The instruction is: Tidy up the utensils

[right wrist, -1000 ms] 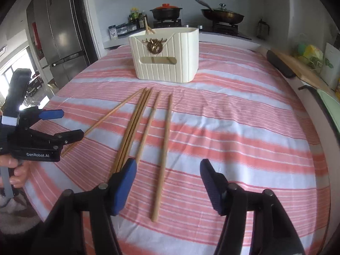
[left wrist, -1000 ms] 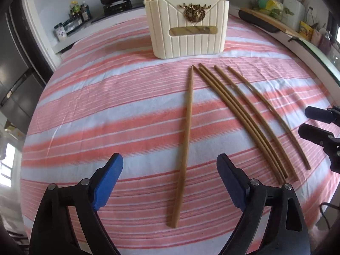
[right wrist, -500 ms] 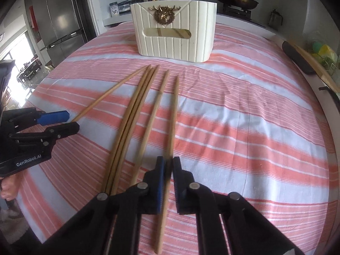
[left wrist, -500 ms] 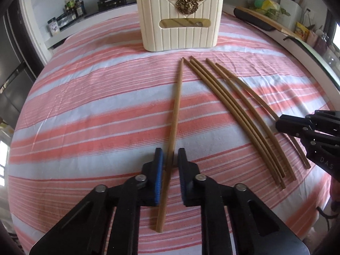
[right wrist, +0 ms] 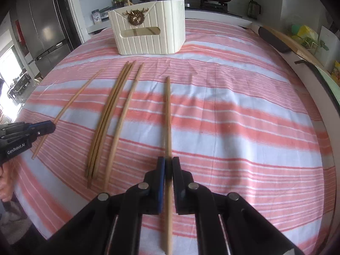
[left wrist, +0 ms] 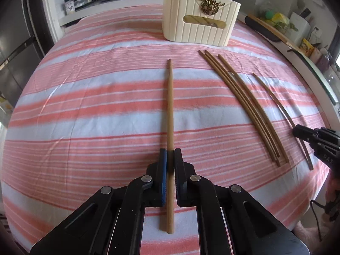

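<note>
On the striped table (left wrist: 85, 97), with the cream holder (left wrist: 199, 25) near its far edge, a chopstick (left wrist: 170, 110) is clamped near its butt by the closed left gripper (left wrist: 169, 165) and another chopstick (right wrist: 167, 116) by the closed right gripper (right wrist: 168, 167), so each long free end may pivot or slip and miss the holder.

Left wrist: you look low along the striped cloth (left wrist: 95, 110) toward the holder (left wrist: 199, 25).
Right wrist: same facing; both share the holder (right wrist: 148, 36).

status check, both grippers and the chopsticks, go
Left gripper shut on a chopstick. Right gripper shut on another chopstick. Three chopsticks loose on the cloth. Holder ahead, path open.
</note>
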The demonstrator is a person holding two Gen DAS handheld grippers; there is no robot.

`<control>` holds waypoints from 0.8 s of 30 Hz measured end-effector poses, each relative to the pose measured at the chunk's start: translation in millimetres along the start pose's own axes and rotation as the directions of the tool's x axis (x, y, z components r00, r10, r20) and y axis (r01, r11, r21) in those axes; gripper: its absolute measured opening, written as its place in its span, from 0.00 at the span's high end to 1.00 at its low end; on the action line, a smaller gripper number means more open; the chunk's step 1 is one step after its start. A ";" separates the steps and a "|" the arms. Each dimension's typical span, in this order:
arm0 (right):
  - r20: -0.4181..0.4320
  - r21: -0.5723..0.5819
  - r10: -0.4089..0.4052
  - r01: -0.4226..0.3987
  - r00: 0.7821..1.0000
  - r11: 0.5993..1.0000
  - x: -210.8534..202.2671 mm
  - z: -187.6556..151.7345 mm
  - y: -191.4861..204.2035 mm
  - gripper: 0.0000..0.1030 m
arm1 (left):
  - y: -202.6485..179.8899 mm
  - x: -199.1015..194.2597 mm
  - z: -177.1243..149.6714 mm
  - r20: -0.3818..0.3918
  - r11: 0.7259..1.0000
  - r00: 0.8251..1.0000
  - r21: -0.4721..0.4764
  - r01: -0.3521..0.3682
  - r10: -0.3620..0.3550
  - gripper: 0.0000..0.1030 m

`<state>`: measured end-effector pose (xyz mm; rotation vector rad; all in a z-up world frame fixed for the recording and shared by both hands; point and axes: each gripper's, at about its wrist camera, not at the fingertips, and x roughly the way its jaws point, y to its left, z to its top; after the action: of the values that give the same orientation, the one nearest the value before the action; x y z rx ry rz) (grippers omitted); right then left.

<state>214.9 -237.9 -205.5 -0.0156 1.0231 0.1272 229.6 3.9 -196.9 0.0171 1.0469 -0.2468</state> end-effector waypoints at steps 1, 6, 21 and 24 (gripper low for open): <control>-0.003 0.000 -0.003 0.003 1.000 1.000 -2.1 -2.9 -1.8 0.93 | 2.2 -2.3 -2.7 -0.003 1.000 1.000 -0.003 0.005 -0.005 0.95; -0.024 0.005 -0.002 0.002 1.000 1.000 -13.6 -15.8 -10.3 0.93 | 9.0 -9.8 -11.4 -0.009 0.999 0.999 -0.019 0.032 -0.032 0.94; -0.099 -0.090 0.034 -0.043 0.995 0.995 -14.7 -14.6 -3.1 0.64 | 27.0 -15.8 0.1 -0.030 0.994 0.994 0.023 0.104 -0.103 0.32; -0.148 -0.141 0.040 -0.061 0.988 0.988 -12.1 -9.2 -1.9 0.64 | 21.8 -10.9 6.5 -0.050 0.991 0.995 0.094 0.093 -0.088 0.30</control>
<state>201.2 -241.6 -200.0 -0.1332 1.1583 0.2503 234.7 26.4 -186.5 0.0624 1.0822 -0.3807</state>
